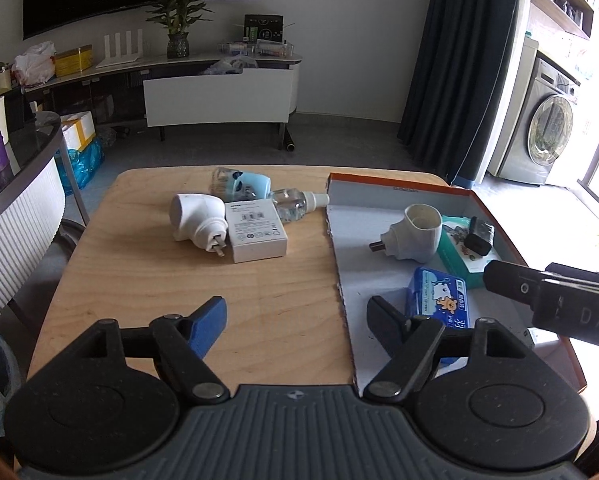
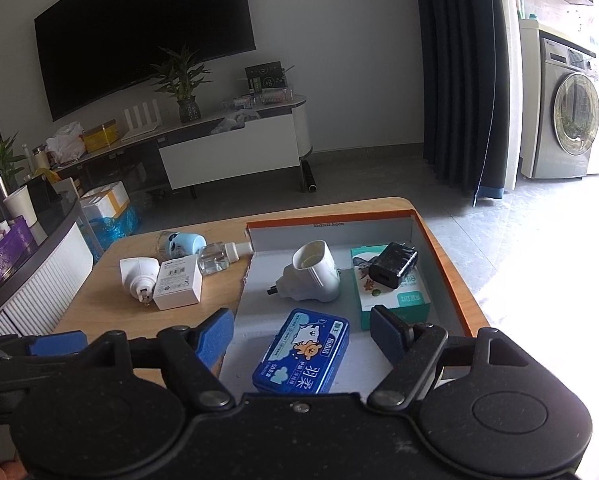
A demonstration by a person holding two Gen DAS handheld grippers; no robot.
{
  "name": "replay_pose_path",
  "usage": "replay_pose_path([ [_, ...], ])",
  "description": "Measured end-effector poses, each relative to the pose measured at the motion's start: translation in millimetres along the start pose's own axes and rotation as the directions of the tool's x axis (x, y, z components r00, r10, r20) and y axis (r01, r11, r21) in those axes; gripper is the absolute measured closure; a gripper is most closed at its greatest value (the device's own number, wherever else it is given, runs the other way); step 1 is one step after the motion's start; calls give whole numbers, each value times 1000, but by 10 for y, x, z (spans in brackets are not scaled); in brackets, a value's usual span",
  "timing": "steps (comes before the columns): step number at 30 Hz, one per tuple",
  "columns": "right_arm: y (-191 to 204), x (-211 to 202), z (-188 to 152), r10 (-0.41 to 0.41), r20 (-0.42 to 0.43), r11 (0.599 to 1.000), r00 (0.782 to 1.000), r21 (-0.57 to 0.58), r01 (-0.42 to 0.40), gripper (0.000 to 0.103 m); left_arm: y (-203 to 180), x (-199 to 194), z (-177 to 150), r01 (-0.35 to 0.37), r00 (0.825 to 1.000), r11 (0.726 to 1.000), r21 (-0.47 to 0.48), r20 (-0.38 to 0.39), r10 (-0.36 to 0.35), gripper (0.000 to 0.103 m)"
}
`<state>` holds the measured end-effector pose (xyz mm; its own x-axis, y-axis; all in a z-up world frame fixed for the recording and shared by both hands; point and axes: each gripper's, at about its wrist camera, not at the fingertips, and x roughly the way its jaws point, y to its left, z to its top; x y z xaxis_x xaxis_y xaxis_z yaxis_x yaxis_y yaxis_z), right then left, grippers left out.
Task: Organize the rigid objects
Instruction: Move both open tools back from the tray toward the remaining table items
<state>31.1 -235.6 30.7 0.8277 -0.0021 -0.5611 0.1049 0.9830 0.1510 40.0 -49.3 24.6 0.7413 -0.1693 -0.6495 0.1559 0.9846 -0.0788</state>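
Note:
An orange-rimmed shallow box (image 1: 395, 184) (image 2: 443, 256) on the wooden table's right side holds a white plug-in holder (image 1: 415, 236) (image 2: 311, 272), a blue tin (image 1: 435, 294) (image 2: 303, 352), a teal carton (image 2: 395, 300) and a black charger (image 1: 481, 236) (image 2: 393, 266). Left of the box lie a white plug-in unit (image 1: 197, 222) (image 2: 137, 274), a white adapter box (image 1: 255, 230) (image 2: 177, 282), a clear bottle (image 1: 295, 204) (image 2: 219, 256) and a light blue item (image 1: 239, 184) (image 2: 181, 242). My left gripper (image 1: 297, 316) is open and empty over the table's near edge. My right gripper (image 2: 303, 328) is open and empty above the blue tin.
The right gripper's black body (image 1: 555, 300) hangs over the box's right side in the left wrist view. A white ribbed cabinet (image 1: 15, 232) stands left of the table. A TV console (image 1: 219, 96), dark curtain (image 1: 459, 60) and washing machine (image 1: 539, 136) lie beyond.

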Motion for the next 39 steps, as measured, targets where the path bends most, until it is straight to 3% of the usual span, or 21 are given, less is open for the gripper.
replay_pose_path([
  [13,408,167,48,53,-23,996,998,-69,-55,14,354,13,68,-43,999,997,-67,12,44,24],
  [39,855,609,160,108,-82,984,991,-134,-118,14,761,278,177,-84,996,989,-121,-15,83,21],
])
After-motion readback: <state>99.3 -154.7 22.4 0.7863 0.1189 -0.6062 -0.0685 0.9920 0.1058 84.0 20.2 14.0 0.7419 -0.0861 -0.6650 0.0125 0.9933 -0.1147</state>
